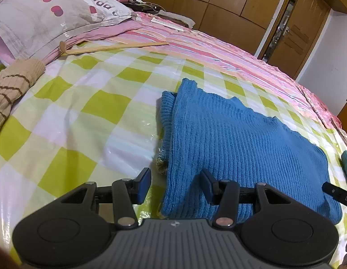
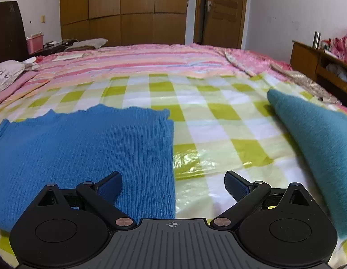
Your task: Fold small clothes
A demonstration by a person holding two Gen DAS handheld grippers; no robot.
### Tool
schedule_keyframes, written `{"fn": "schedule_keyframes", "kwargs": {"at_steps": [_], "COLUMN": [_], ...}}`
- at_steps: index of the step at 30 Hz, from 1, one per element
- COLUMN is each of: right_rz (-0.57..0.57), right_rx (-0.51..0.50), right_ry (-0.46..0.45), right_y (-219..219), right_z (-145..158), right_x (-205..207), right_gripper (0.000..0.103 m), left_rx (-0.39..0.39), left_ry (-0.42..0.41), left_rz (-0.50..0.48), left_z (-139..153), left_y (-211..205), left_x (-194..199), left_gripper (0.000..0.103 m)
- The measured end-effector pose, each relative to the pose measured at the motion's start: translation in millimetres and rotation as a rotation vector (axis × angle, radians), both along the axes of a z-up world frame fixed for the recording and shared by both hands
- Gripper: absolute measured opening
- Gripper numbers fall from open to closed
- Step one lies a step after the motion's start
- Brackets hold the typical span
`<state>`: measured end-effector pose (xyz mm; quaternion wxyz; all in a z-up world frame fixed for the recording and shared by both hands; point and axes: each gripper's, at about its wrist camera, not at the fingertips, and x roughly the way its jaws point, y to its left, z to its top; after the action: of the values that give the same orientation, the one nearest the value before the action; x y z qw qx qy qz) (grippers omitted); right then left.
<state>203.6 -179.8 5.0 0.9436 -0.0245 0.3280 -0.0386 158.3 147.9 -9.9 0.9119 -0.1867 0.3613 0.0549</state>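
Bright blue ribbed-knit sweater (image 1: pixel 236 148) folded into a flat rectangle, lying on the green-and-white checked plastic sheet (image 1: pixel 88 116) over the bed, left gripper (image 1: pixel 175 185) spread, right gripper (image 2: pixel 173 187) spread wide, empty, left view only: beige striped knit (image 1: pixel 9 89), grey pillow (image 1: pixel 48 15), right view only: teal fuzzy garment (image 2: pixel 317 139) toward sheet's right edge.

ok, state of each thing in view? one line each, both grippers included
left gripper: open, empty, over the blue sweater's near left edge
right gripper: open, empty, over its near right edge
blue sweater: folded, flat on the checked sheet
teal garment: lying to the right, apart from the sweater
beige striped knit: lying at far left, not folded flat
door: ajar
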Motion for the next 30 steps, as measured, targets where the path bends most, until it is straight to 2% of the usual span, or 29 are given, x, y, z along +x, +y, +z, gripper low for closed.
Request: {"fn": "schedule_keyframes", "kwargs": {"at_steps": [5,12,17,22,30], "right_rz": [0.050,0.206,0.333,0.470,0.631], "right_rx": [-0.068,-0.117,-0.129,-0.130,-0.081], "right_ry": [-0.040,-0.083,-0.083,-0.058,0.053], "right_y": [17,67,111,162,232], "right_z": [17,36,45,48,39], "right_x": [-4,-5,1,13,42], "right_gripper": [0.099,0.099,0.099,0.099,0.097], "left_rx": [-0.001,-0.014,-0.070,-0.083,-0.089], "left_ry": [-0.001,-0.006,0.008,0.019,0.026], "left_rz": [-0.007,0.003,0.024,0.019,0.002], "left_z": [1,3,0,-3,-7], "left_y": [-1,2,8,8,3], "left_x": [-1,-4,-9,-9,-8], "left_gripper": [0.053,0.053,0.053,0.053,0.053]}}
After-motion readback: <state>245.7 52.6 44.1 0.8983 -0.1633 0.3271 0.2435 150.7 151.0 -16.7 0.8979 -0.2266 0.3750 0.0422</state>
